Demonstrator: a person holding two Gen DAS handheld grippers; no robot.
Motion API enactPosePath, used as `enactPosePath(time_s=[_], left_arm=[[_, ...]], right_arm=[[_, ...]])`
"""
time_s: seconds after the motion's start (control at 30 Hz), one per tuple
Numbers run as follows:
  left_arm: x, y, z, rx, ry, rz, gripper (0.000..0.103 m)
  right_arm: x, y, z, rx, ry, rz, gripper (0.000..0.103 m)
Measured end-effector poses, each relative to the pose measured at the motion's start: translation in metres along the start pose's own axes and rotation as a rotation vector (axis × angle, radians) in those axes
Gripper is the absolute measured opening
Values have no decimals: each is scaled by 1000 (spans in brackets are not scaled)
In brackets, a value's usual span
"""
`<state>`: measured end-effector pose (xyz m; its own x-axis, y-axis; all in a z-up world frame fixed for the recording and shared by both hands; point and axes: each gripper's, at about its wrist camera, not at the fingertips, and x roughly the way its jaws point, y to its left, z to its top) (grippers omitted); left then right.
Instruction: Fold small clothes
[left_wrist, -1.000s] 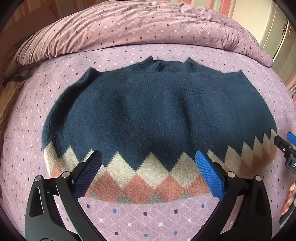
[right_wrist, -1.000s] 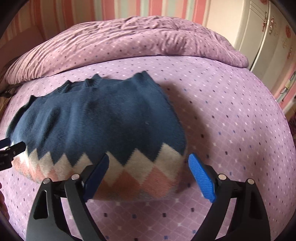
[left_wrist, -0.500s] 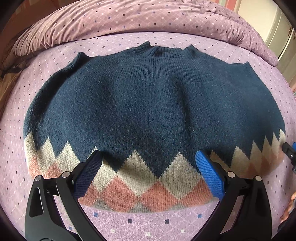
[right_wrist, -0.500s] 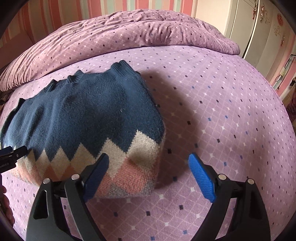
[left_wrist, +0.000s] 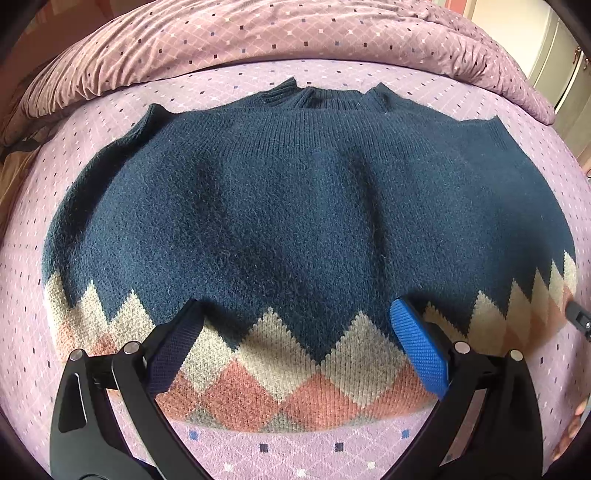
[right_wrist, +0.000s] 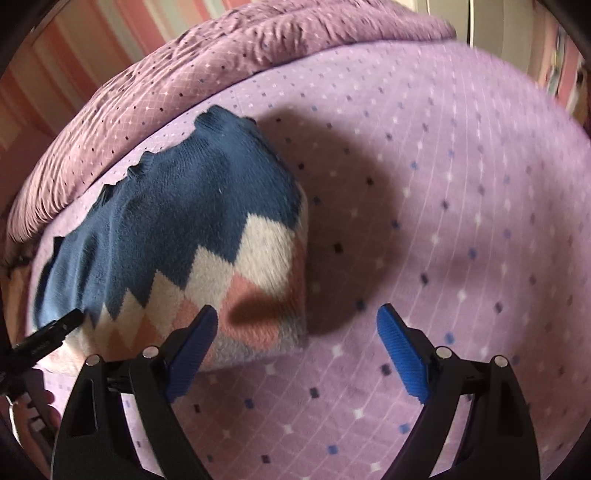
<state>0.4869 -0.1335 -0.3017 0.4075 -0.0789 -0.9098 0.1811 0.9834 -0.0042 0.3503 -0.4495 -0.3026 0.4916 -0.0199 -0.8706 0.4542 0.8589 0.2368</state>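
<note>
A small navy knitted sweater (left_wrist: 295, 206) with a beige and salmon diamond band along its hem lies flat on the purple bedsheet (left_wrist: 258, 450), neck away from me. My left gripper (left_wrist: 295, 332) is open and empty, its blue pads (left_wrist: 419, 347) just above the hem band. In the right wrist view the sweater (right_wrist: 177, 236) lies to the left. My right gripper (right_wrist: 295, 332) is open and empty, over the sheet (right_wrist: 443, 184) by the sweater's right hem corner. Its tip shows at the left wrist view's right edge (left_wrist: 578, 317).
A bunched purple duvet (left_wrist: 295, 40) lies along the far side of the bed, also in the right wrist view (right_wrist: 258, 48). A white cupboard (left_wrist: 561, 48) stands at the far right. The left gripper's tip (right_wrist: 55, 328) shows at the sweater's left hem.
My left gripper has moved closer over the sweater's hem. My right gripper has swung right and tilted, so the sweater now sits further left in its view. Both stayed open.
</note>
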Motion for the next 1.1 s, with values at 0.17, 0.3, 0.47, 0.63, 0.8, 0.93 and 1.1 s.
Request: enactPosePath(time_s=[0.17,0.3,0.47,0.63,0.8,0.93,1.1], left_arm=[[1,-1,0,2,-2,4,100],[0,-1,0,3,-1,5,100],[1,-1,1,12,4,5,100],[1,-1,1,13,-1,5,100],[1,0,0,5,1,0,100],[1,0,0,2,5,1,100],[1,0,0,16,6,-5,100]], right_arm=[[15,-5,-5,114,31,129,89],[35,-10,-13,293,83,223,88],[48,-1,-10,378,57,226,81],[55,-2,-10,470,47,211,80],[50,-5,-26,595,84,238,62],[56,-1,-28,631,60,257,57],[59,8,-16,593,17,276,39]])
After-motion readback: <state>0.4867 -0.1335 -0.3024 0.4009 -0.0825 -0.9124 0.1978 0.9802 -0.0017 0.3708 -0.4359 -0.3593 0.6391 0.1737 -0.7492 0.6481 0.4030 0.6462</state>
